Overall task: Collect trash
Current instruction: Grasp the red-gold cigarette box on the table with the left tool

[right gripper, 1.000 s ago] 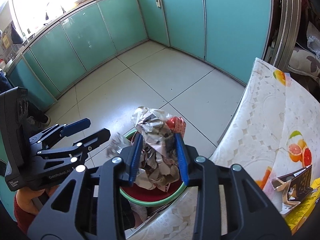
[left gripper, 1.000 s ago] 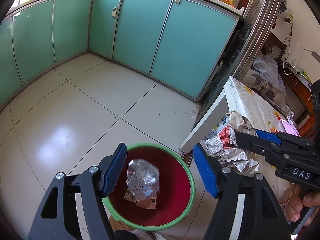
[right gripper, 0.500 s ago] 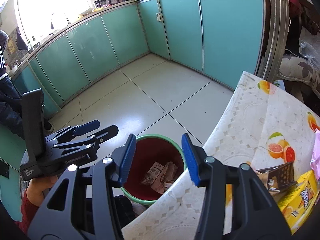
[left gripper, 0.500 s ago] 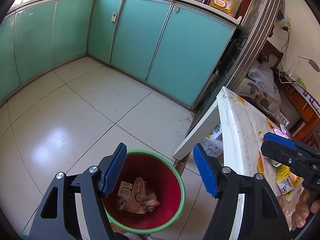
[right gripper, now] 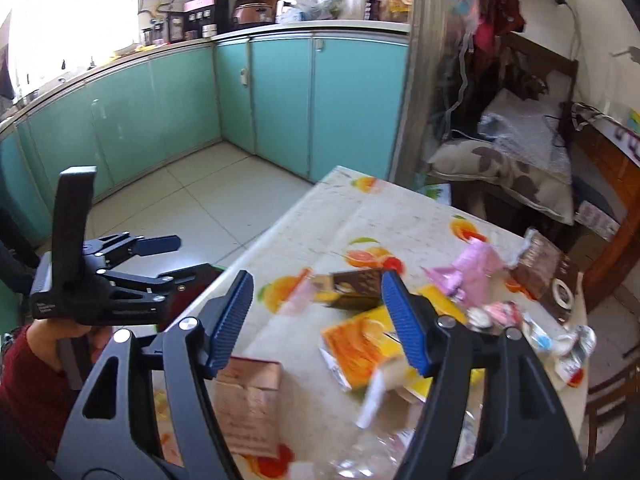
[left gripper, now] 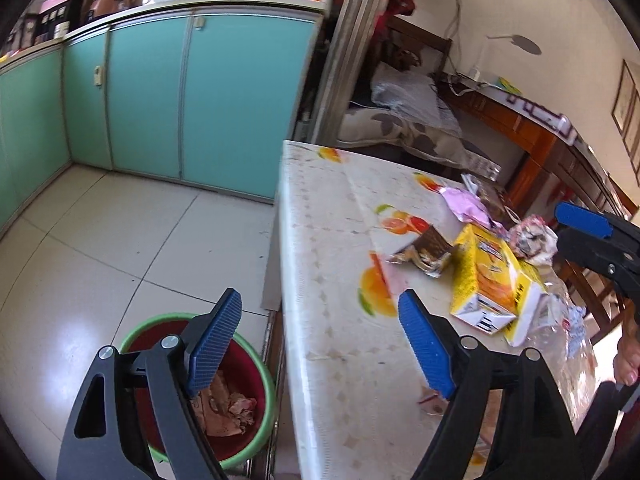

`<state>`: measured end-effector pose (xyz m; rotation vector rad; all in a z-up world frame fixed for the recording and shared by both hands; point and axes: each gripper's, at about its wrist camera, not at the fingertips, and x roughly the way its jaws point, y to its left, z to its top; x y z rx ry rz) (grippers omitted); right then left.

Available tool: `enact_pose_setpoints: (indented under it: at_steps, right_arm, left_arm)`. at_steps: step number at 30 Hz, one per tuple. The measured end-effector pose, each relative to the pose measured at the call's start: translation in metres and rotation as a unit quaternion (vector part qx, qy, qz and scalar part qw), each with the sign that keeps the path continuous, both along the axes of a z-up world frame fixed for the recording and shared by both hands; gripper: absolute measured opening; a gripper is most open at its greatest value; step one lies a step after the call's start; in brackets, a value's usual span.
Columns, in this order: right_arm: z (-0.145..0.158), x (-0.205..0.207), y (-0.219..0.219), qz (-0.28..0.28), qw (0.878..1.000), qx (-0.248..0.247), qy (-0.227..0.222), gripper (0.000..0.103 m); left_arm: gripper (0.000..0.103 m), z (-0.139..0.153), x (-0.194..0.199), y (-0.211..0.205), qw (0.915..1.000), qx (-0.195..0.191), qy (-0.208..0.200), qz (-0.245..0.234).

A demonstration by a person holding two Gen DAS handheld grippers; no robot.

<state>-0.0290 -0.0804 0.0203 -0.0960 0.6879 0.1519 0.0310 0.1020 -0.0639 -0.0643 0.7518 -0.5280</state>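
A kitchen with teal cabinets point(left gripper: 144, 100) and a pale tiled floor point(left gripper: 100, 236) holds a table point(left gripper: 332, 280) under a fruit-printed cloth, and the trash lies scattered over its far-right part: a yellow box point(left gripper: 486, 280) with a brown wrapper point(left gripper: 424, 250) touching its far end, a pink wrapper point(left gripper: 466, 204) beyond them, and a crumpled white-and-pink wad point(left gripper: 532, 238) just beside the box. On the floor against the table's edge stands a red bin point(left gripper: 244, 376) with a green rim, crumpled paper point(left gripper: 226, 408) lying in it. The left gripper point(left gripper: 320, 344) hangs over the table edge, jaws wide and just opened further, nothing between them; the bin sits behind its left finger, the box beyond its right one. The right gripper point(right gripper: 316, 320) points at the litter, jaws just opened and empty, the brown wrapper and yellow box framed between its fingers but beyond them, untouched.
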Motion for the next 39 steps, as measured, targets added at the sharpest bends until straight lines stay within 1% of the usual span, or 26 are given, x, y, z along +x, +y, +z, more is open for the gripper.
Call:
enact_pose_setpoints:
  at_steps: [2,3,6,8,10,11,13,16,18,20,22,26,30,31,34,35,37,39]
  right_arm:
    - [-0.005,-0.014,-0.031,-0.040,0.999,0.024,0.005,0.072]
    - [-0.009,-0.020,-0.046,-0.061,0.997,0.040,0.010,0.074]
    - [-0.028,-0.036,-0.080,-0.118,0.989,0.078,0.041,0.075]
    - [-0.043,-0.048,-0.090,-0.143,0.983,0.095,0.064,0.076]
    - [-0.054,-0.057,-0.097,-0.173,0.976,0.111,0.076,0.076]
    - [-0.058,-0.063,-0.098,-0.184,0.972,0.121,0.079,0.076]
    - [-0.065,-0.073,-0.104,-0.207,0.965,0.139,0.083,0.079]
    - [-0.076,-0.076,-0.105,-0.219,0.959,0.144,0.104,0.080]
    - [-0.080,-0.073,-0.106,-0.219,0.956,0.159,0.111,0.081]
    - [-0.082,-0.069,-0.106,-0.218,0.953,0.176,0.114,0.082]
    - [-0.084,-0.063,-0.103,-0.213,0.952,0.183,0.119,0.085]
    - [-0.086,-0.049,-0.092,-0.205,0.956,0.166,0.129,0.090]
    - [-0.084,-0.041,-0.086,-0.186,0.963,0.146,0.132,0.090]
    - [-0.084,-0.040,-0.085,-0.181,0.965,0.134,0.132,0.089]
    - [-0.082,-0.039,-0.083,-0.169,0.974,0.084,0.127,0.083]
    - [-0.080,-0.040,-0.083,-0.165,0.976,0.074,0.125,0.081]
    - [-0.078,-0.041,-0.086,-0.163,0.977,0.057,0.122,0.076]
    - [-0.074,-0.044,-0.091,-0.164,0.979,0.036,0.118,0.067]
  left_arm:
    - [0.080,0.000,-0.008,-0.019,0.9993,0.003,0.003,-0.038]
    - [0.085,-0.001,-0.013,-0.027,0.9987,0.006,0.006,-0.051]
    - [0.088,-0.001,-0.030,-0.044,0.9967,0.012,0.007,-0.080]
    - [0.090,-0.003,-0.037,-0.051,0.9967,0.018,0.003,-0.079]
    - [0.090,-0.007,-0.041,-0.051,0.9975,0.026,0.005,-0.065]
    - [0.090,-0.009,-0.042,-0.049,0.9980,0.021,0.010,-0.059]
    - [0.090,-0.011,-0.042,-0.042,0.9984,-0.003,0.025,-0.051]
    - [0.090,-0.014,-0.044,-0.040,0.9975,-0.023,0.037,-0.055]
    - [0.091,-0.014,-0.048,-0.041,0.9967,-0.031,0.041,-0.062]
    - [0.093,-0.016,-0.052,-0.044,0.9963,-0.032,0.043,-0.067]
    - [0.094,-0.019,-0.054,-0.048,0.9963,-0.025,0.045,-0.068]
    - [0.094,-0.022,-0.059,-0.060,0.9953,-0.014,0.048,-0.083]
    - [0.095,-0.022,-0.064,-0.072,0.9938,0.005,0.046,-0.101]
    - [0.095,-0.023,-0.065,-0.077,0.9933,0.009,0.047,-0.105]
    - [0.095,-0.028,-0.065,-0.088,0.9922,0.033,0.051,-0.109]
    - [0.095,-0.030,-0.064,-0.090,0.9919,0.045,0.055,-0.106]
    - [0.095,-0.031,-0.062,-0.092,0.9920,0.055,0.057,-0.098]
    - [0.095,-0.031,-0.060,-0.093,0.9921,0.063,0.055,-0.094]
